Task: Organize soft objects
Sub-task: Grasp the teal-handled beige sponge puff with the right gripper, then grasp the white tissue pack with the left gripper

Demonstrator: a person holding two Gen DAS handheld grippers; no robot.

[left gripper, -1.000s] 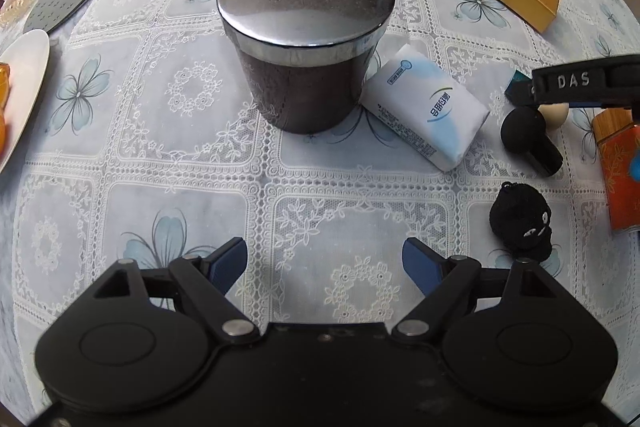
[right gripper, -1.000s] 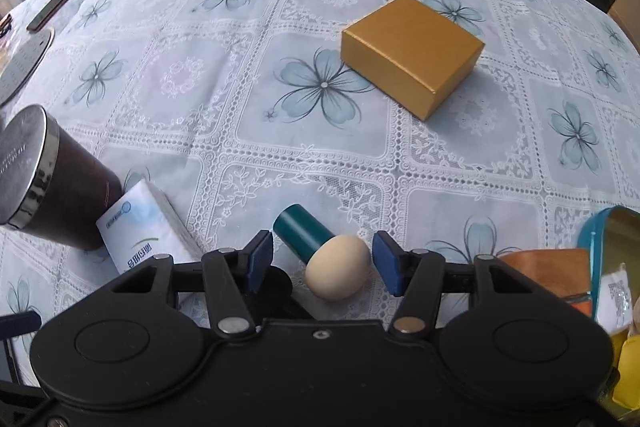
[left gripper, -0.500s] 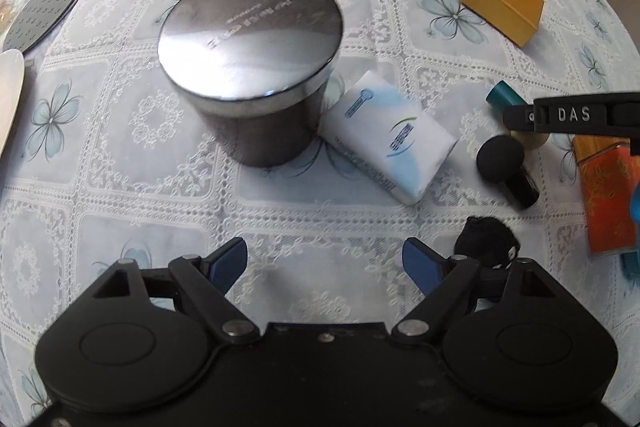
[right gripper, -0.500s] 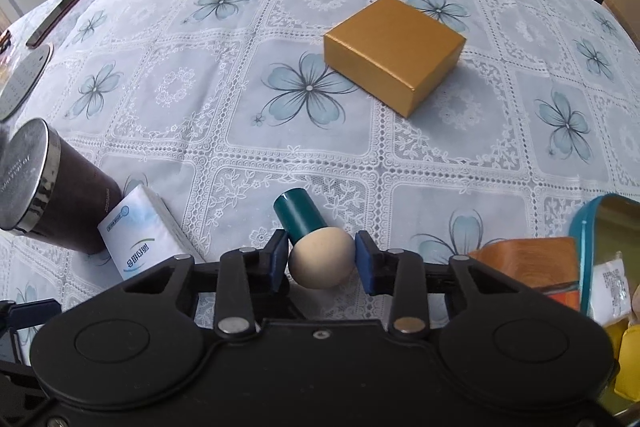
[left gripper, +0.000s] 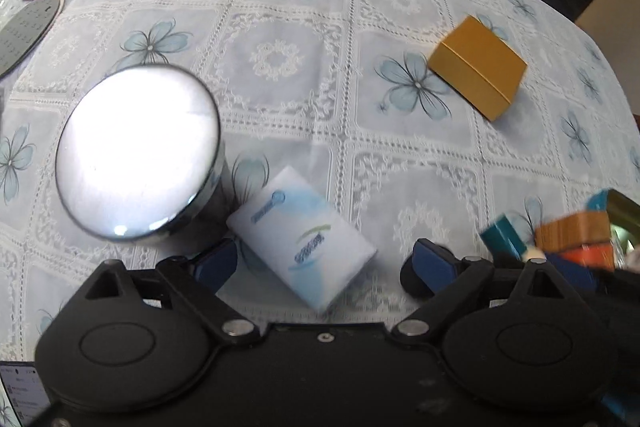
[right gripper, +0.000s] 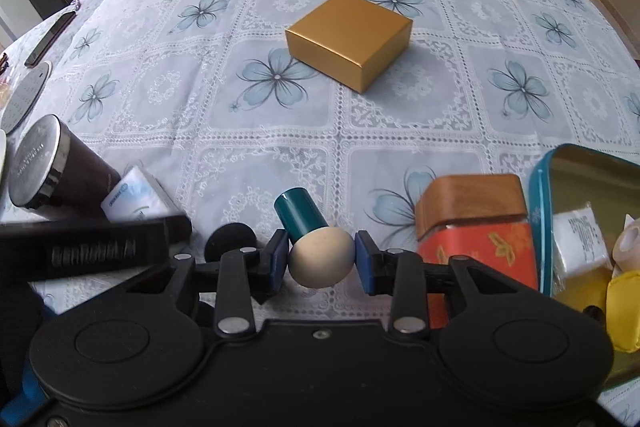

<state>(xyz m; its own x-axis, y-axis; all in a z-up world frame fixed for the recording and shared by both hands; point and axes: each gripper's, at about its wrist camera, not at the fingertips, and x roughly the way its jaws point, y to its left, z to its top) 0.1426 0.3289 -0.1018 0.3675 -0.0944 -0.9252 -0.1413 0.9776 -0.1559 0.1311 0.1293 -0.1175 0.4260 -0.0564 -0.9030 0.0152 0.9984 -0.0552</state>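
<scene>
- Teal-handled sponge (left gripper: 505, 237) and orange tin (left gripper: 580, 243), right edge of the left wrist view — motion-blurred.
- Dark jar's lid (left gripper: 138, 151) — glare whites out any lettering.
- Teal tin (right gripper: 538, 203), right of the right wrist view, cut by the frame edge.
- Black sponge (right gripper: 231, 238) partly hidden behind gripper linkage.

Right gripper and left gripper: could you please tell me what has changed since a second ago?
The right gripper closed on the beige sponge, which earlier lay loose between its fingers. The left gripper moved over the tissue pack, and its jaws are opening. The gold box and the dark jar stayed put.
</scene>
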